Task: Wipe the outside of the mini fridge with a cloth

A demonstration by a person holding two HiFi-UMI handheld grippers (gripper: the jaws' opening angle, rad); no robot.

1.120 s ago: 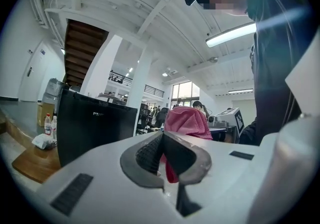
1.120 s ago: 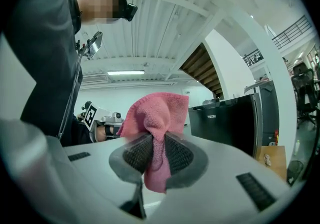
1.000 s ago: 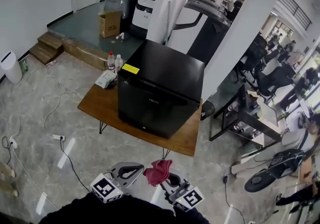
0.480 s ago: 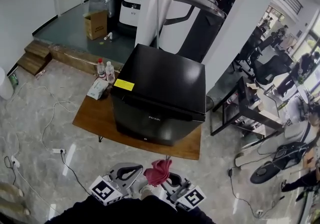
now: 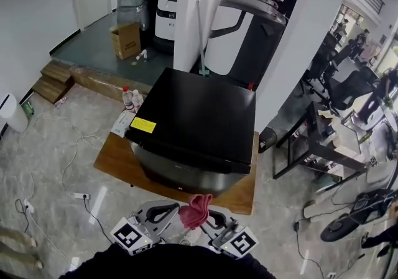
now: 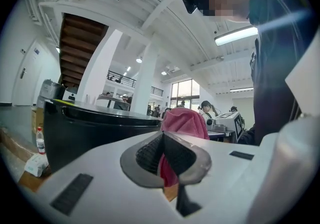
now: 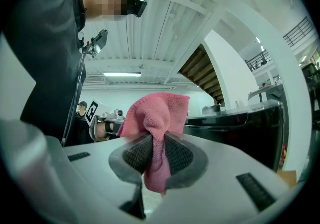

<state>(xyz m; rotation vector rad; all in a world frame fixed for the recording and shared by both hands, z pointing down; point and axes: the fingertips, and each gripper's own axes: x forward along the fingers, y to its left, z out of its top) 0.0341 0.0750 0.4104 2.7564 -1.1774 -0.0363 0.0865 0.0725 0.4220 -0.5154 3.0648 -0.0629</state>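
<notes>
Head view: cloth (image 5: 194, 209) is clamped by left tongs (image 5: 176, 214) and right tongs (image 5: 208, 217); yellow label (image 5: 143, 125) on fridge (image 5: 199, 110) cannot be read.

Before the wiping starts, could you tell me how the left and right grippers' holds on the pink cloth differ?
The right gripper has its jaws spread by a thick fold of the cloth, which bunches straight above them. The left gripper has jaws that nearly meet on a thin strip, with the bulk off to one side. Both hold the same cloth, short of the mini fridge.

No legible text; yellow label (image 5: 143, 125) on mini fridge (image 5: 199, 107) unreadable.
</notes>
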